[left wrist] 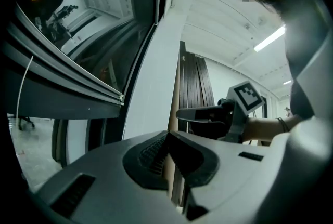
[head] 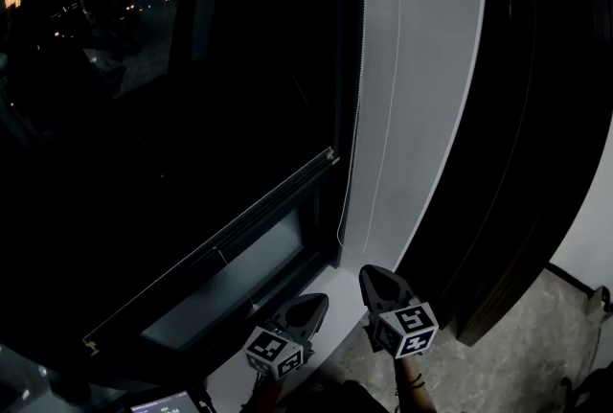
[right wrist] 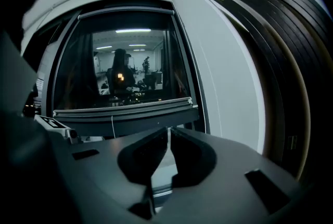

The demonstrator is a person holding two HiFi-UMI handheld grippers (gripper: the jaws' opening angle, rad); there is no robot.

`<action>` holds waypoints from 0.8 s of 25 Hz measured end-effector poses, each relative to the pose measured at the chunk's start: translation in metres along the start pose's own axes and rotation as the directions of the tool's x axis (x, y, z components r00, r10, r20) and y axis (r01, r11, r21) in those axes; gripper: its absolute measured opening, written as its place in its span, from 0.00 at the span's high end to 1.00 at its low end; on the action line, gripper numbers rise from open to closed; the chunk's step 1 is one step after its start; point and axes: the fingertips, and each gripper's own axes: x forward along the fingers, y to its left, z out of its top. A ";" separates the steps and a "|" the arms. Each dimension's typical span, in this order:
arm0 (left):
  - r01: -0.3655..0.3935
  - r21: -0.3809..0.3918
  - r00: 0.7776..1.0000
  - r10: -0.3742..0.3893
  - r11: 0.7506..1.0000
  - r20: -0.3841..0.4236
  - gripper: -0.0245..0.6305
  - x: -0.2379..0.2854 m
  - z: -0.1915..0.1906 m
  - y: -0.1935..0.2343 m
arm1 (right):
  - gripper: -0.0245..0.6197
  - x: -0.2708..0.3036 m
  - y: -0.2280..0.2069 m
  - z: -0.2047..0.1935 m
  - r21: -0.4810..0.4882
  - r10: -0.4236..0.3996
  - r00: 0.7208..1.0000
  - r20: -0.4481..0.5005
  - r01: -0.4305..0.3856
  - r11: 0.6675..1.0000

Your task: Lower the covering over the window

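The dark window (head: 172, 114) fills the left of the head view. Its covering hangs partway down, and the grey bottom rail (head: 211, 243) runs slantwise across the glass; the rail (right wrist: 125, 108) also shows in the right gripper view. A thin bead chain (head: 351, 114) hangs along the frame's right edge and loops near the sill. My left gripper (head: 316, 301) and right gripper (head: 375, 275) are side by side below the sill, both shut and empty, clear of the chain. In the left gripper view the jaws (left wrist: 167, 134) meet, and the right gripper (left wrist: 182, 114) hovers beside them. The right gripper (right wrist: 168, 129) faces the window.
A white wall strip (head: 421, 66) stands right of the window. Dark vertical slats (head: 536, 114) lean further right, above a pale speckled floor (head: 536, 344). A small lit screen (head: 163, 401) sits at the bottom left. A thin white cord (left wrist: 23, 82) hangs below the rail.
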 end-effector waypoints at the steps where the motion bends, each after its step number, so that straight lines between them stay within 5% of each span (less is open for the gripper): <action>1: 0.000 -0.007 1.000 0.000 1.000 -0.001 0.96 0.003 -0.001 0.004 | 0.95 0.007 -0.004 0.004 -0.014 -0.002 1.000 0.002 0.002 1.000; 20: -0.073 0.007 0.996 0.073 0.997 0.043 0.96 0.101 0.025 0.093 | 0.86 0.180 -0.101 0.086 -0.106 0.029 1.000 0.012 -0.028 0.994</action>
